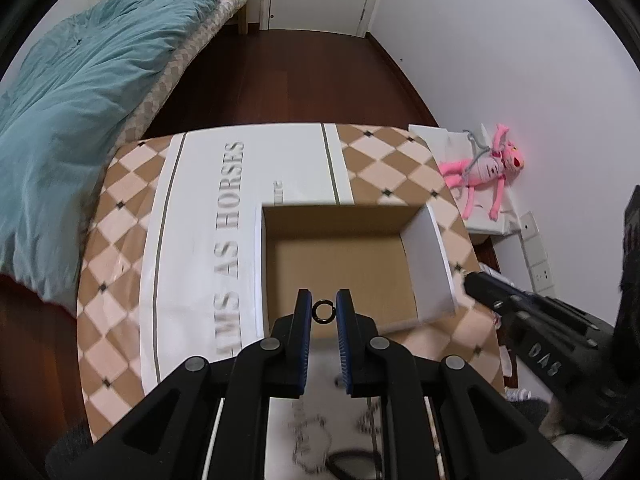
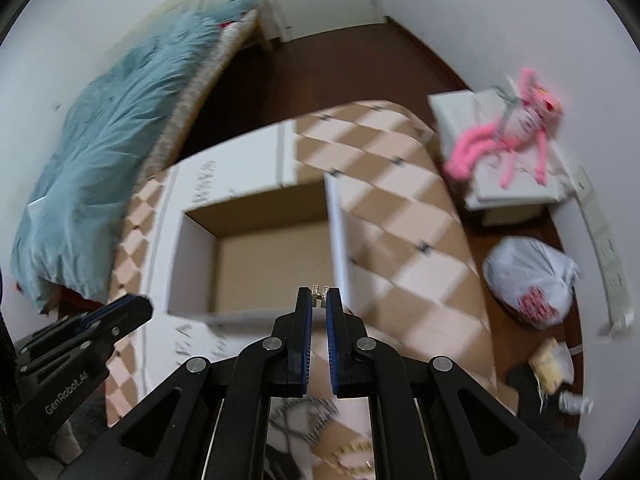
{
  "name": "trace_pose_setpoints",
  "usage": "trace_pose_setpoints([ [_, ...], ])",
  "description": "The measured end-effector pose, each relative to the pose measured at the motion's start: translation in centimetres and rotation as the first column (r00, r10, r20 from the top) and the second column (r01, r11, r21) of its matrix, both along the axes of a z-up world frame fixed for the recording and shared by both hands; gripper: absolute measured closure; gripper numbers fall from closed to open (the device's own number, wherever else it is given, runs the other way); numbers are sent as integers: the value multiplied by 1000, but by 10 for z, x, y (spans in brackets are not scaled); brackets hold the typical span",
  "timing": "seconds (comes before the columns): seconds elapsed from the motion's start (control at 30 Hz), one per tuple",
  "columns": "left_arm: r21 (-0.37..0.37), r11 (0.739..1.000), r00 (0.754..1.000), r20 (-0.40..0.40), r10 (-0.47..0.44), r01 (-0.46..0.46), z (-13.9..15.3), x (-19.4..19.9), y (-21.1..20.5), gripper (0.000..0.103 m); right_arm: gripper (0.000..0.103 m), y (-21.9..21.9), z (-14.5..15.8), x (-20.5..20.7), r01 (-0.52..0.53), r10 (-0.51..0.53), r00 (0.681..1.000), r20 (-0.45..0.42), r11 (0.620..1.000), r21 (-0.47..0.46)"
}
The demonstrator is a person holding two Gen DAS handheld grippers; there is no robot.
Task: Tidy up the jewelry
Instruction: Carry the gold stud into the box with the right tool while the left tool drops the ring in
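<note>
In the left wrist view my left gripper (image 1: 323,300) is shut on a small dark ring (image 1: 323,313), pinched between its blue pads above the near edge of an open cardboard box (image 1: 428,252). In the right wrist view my right gripper (image 2: 319,299) is shut on a tiny gold-coloured piece of jewelry (image 2: 319,291), held at the fingertips over the box's (image 2: 192,256) near right corner. The box looks empty inside. Each gripper shows in the other's view: the right gripper (image 1: 472,285) at the right, the left gripper (image 2: 134,309) at the lower left. Blurred chains (image 1: 308,440) (image 2: 304,416) lie below on the table.
The table carries a tan and cream checked cloth (image 1: 120,320) with a white lettered band. A bed with a teal duvet (image 1: 80,112) stands to the left. A pink plush toy (image 2: 516,132) lies on a white box at the right, and a white plastic bag (image 2: 532,280) sits on the dark floor.
</note>
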State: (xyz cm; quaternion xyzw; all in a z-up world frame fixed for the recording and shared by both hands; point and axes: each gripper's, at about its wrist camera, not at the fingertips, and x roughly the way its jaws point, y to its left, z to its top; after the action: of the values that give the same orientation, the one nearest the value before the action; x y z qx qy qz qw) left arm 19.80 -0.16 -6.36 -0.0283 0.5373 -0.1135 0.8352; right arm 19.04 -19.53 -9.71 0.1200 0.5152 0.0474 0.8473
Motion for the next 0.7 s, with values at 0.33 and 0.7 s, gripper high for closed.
trace_pose_setpoints([
  [0.33, -3, 1000, 991, -133, 5, -5, -43, 66, -4, 93, 96, 20, -39, 81, -101, 99, 986, -135, 995, -6],
  [0.7, 66, 997, 998, -54, 30, -27, -15, 81, -2, 31, 72, 13, -25, 99, -73, 68, 990, -127, 997, -32],
])
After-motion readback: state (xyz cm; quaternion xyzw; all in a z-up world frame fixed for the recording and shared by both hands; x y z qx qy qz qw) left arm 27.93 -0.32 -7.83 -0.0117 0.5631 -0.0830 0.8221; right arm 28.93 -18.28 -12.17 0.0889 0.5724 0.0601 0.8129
